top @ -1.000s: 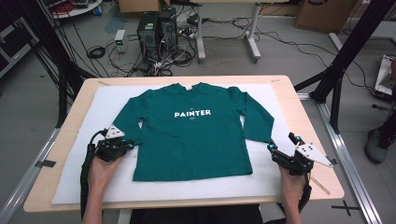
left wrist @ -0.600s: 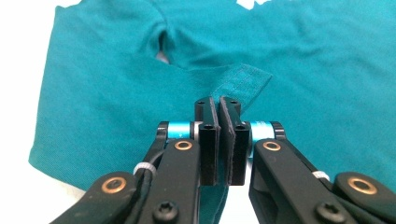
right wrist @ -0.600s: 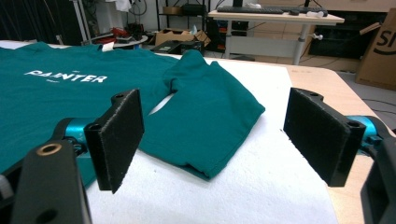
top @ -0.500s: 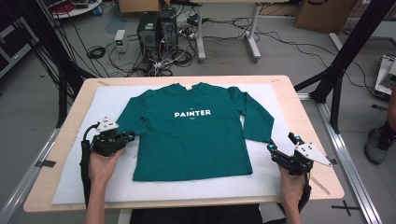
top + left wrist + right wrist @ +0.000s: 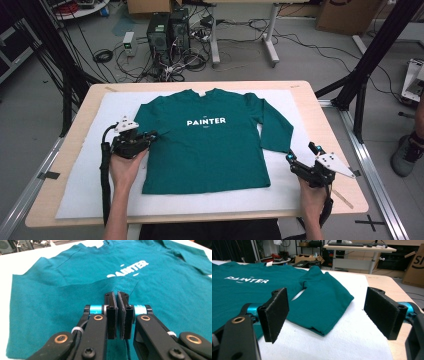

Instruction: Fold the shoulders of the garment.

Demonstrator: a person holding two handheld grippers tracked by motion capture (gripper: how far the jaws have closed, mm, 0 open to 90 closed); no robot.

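Two black two-jaw grippers are seen over a teal long-sleeved cotton shirt (image 5: 210, 142) spread flat on a white padded mat (image 5: 80, 195). The left gripper (image 5: 117, 296) is closed on the shirt's folded-in sleeve cuff, while the right gripper (image 5: 324, 312) is held wide open and empty near the other sleeve. Folding appears begun; the far sleeve should probably be grasped next.

The left gripper (image 5: 150, 136), which stood beside the long-sleeved teal cotton shirt (image 5: 215, 150) printed PAINTER, has moved inward over its body. Its jaws are now pinched on the shirt's left sleeve cuff (image 5: 125, 286), and the sleeve has been folded across the chest ahead of them.
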